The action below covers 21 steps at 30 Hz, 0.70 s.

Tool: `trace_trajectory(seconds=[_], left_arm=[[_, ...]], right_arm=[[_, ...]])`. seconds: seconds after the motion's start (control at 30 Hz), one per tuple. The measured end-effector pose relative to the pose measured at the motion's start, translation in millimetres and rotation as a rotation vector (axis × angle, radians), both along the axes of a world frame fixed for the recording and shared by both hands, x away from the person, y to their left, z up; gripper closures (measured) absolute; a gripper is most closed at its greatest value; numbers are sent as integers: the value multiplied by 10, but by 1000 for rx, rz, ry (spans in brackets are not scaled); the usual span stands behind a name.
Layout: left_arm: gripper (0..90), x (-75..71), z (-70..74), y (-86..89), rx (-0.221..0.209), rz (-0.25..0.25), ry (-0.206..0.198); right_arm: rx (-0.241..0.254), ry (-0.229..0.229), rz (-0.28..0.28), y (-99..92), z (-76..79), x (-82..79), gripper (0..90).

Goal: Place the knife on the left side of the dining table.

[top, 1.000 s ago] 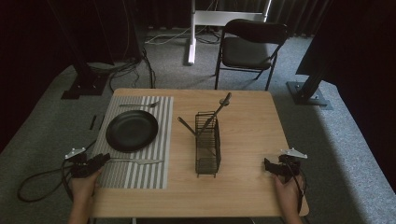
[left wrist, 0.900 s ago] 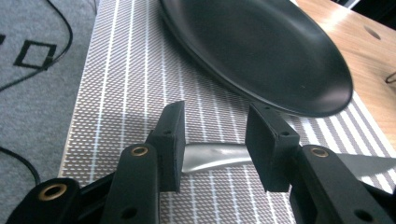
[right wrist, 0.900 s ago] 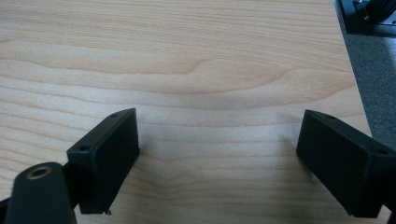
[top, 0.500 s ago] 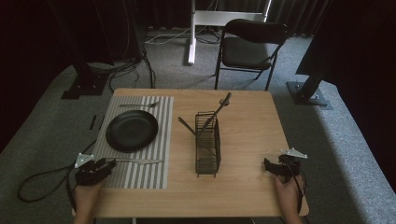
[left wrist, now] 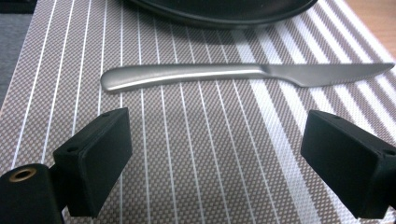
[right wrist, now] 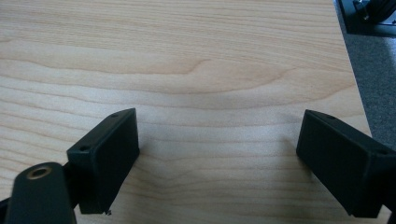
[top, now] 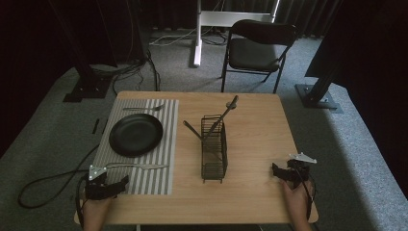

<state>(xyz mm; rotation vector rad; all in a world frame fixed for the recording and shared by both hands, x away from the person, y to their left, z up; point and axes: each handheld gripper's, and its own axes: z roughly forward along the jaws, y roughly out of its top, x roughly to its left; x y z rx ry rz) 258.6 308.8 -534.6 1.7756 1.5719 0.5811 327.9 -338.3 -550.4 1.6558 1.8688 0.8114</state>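
Resting on the near left corner of the light wooden desk (top: 250,120), the left tool (top: 118,185) points across the grey striped woven placemat (top: 159,180) with its two black jaws spread wide and nothing between them. In the left gripper view, that tool (left wrist: 217,163) faces a matte silver table knife (left wrist: 224,75), which lies flat on the placemat (left wrist: 196,154) crosswise just beyond the jaws, handle to the left and blade to the right. Behind the knife sits a round black plate (left wrist: 224,10), its rim close to the knife but apart from it.

In the high view the plate (top: 135,134) lies mid-placemat, the knife (top: 137,166) just on its near side, and a silver fork (top: 143,109) lies along the far end of the placemat. A black wire cutlery basket (top: 214,147) stands near the middle of the desk with dark utensils (top: 226,111) leaning out of it.

The right tool (top: 278,172) sits at the near right edge of the desk, well apart from the basket. In the right gripper view, its jaws (right wrist: 217,163) stand wide over bare wood, empty.
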Motion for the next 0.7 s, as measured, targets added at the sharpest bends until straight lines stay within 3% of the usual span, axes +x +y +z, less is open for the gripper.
trace_trajectory(seconds=[0.1, 0.17, 0.23, 0.43, 0.53, 0.7], left_arm=[[0, -14, -7, -13, 14, 7, 9], [0, -31, -10, -19, 16, 20, -3], [0, -57, -12, -31, 30, 34, -40], [0, -90, -25, -67, 100, 66, -69], [0, -93, -36, -51, 84, 75, -70], [0, -96, -49, -31, 95, 89, -65]], right_arm=[[0, 0, 0, 0, 0, 0, 122], [0, 0, 0, 0, 0, 0, 122], [0, 0, 0, 0, 0, 0, 122], [0, 0, 0, 0, 0, 0, 122], [0, 0, -1, 0, 0, 0, 122], [0, 0, -1, 0, 1, 1, 122]])
